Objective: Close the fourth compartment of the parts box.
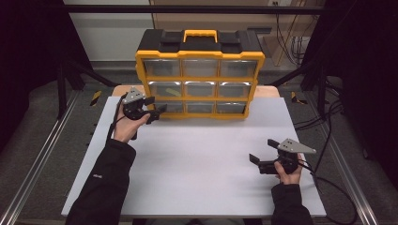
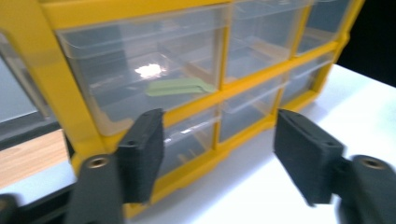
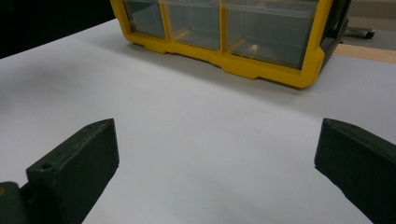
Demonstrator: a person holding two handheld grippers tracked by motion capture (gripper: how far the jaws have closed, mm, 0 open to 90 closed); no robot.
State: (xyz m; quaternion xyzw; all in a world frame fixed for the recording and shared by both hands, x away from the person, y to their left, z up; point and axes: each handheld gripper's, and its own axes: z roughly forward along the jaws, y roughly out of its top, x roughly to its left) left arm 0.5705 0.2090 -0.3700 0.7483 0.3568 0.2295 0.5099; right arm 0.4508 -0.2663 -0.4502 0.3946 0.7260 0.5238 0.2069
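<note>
Left gripper (image 1: pixel 156 111) at a yellow drawer organizer (image 1: pixel 200 75) – jaws apart, holding nothing.
Organizer stands at the counter's (image 1: pixel 197 159) far edge; its lower-left drawers sit just ahead of the jaws.

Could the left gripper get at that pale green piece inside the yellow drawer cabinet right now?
Probably not directly. The left gripper stands open at the cabinet's lower left corner, but the green piece lies behind the closed clear front of the middle-row left drawer. That drawer would need pulling out first.
</note>
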